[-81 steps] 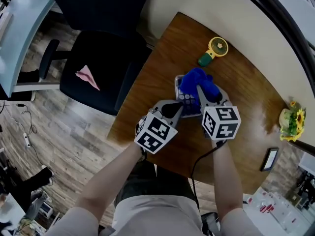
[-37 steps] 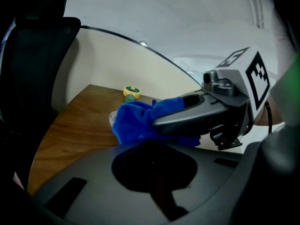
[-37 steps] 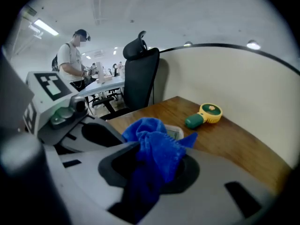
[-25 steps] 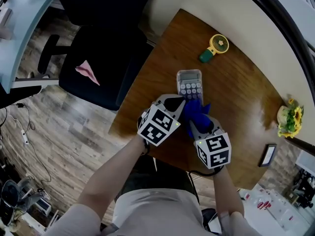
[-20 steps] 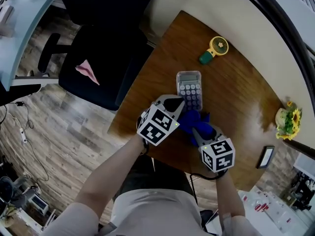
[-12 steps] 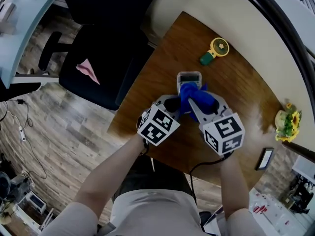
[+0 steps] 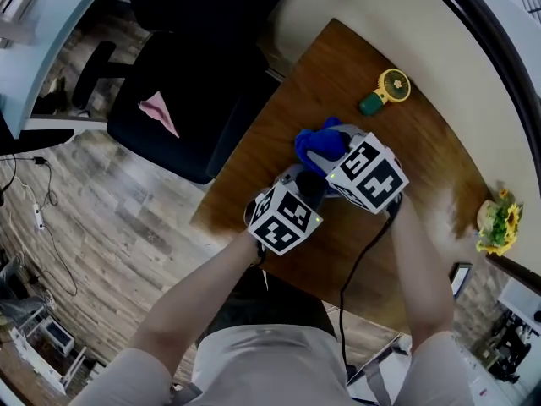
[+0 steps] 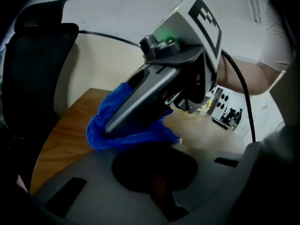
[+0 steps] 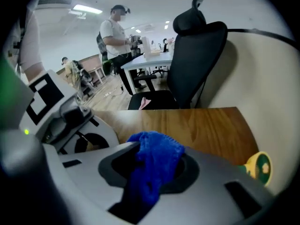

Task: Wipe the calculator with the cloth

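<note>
Head view, left gripper (image 7: 306,183), right gripper (image 7: 331,151), one cloth (image 7: 311,144)

Grey left gripper (image 7: 306,183), right gripper (image 7: 325,152); checkered cubes (image 7: 286,219); black cable (image 7: 359,252).

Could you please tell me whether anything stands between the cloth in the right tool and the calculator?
Nothing visible does. The right tool grips the blue cloth, which lies low over the desk; the calculator itself is hidden under cloth and tools. The left tool sits alongside, not between.
</note>
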`<state>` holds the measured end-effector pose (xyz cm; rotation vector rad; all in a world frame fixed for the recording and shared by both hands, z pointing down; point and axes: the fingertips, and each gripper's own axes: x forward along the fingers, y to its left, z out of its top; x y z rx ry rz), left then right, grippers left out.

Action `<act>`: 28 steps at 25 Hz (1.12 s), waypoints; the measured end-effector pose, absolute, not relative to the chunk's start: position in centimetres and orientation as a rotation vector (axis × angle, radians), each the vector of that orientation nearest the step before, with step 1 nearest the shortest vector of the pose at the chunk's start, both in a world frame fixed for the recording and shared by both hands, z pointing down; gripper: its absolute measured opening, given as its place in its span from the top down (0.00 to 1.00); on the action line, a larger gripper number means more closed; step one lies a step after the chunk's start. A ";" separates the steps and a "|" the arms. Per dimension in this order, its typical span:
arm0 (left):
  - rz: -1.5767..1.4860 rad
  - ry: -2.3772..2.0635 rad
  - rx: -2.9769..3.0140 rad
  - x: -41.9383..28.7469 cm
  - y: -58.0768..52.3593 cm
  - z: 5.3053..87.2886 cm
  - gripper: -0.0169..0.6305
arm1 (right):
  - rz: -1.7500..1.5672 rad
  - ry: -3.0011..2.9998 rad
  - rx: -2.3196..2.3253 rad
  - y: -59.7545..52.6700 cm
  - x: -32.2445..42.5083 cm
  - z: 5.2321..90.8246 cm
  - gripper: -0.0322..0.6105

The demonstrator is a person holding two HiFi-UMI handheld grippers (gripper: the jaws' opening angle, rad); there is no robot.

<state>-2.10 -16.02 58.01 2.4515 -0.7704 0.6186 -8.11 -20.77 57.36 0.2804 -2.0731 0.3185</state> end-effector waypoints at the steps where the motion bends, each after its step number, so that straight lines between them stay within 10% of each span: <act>1: 0.619 -0.774 2.454 -2.1 -16.0 58.1 0.97 | 0.262 -2.043 0.265 -21.1 -8.1 57.9 0.77; 28: 0.610 -0.798 2.422 -2.3 -16.2 58.2 0.97 | 0.453 -1.926 0.973 -24.9 7.1 59.1 0.77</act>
